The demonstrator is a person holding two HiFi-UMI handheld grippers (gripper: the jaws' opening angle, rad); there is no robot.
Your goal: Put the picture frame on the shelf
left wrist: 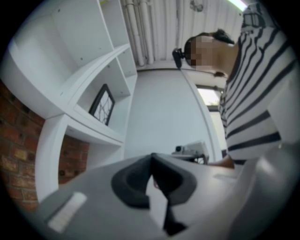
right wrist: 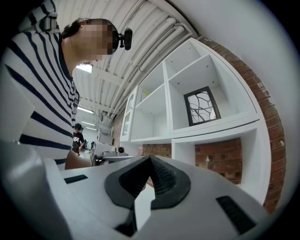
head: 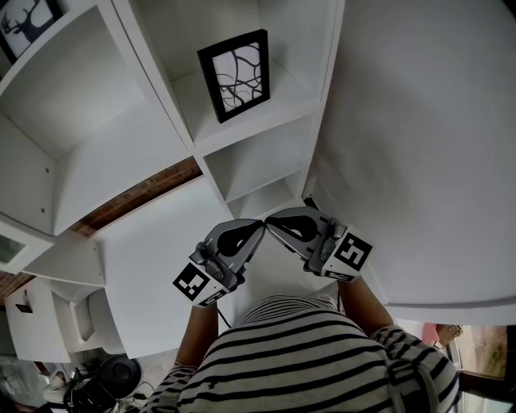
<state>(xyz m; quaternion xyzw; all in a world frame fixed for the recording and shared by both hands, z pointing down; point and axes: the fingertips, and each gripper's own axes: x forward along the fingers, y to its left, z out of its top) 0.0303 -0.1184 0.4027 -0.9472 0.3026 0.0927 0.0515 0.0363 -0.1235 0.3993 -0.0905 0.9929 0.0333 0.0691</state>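
The picture frame (head: 234, 74) is black with a branch pattern. It stands upright in a compartment of the white shelf unit (head: 242, 133). It also shows in the left gripper view as the frame (left wrist: 102, 104) and in the right gripper view as the frame (right wrist: 201, 106). My left gripper (head: 258, 225) and right gripper (head: 271, 220) hang low in front of my striped shirt, well below the frame, with their tips almost meeting. Both are shut with nothing in them: left gripper (left wrist: 151, 157), right gripper (right wrist: 150, 159).
A second picture (head: 28, 20) sits in the top-left compartment. Brick wall (head: 137, 198) shows behind the shelf openings. A broad white panel (head: 419, 153) fills the right side. A person (right wrist: 77, 137) stands far off beside a desk with equipment (left wrist: 190, 151).
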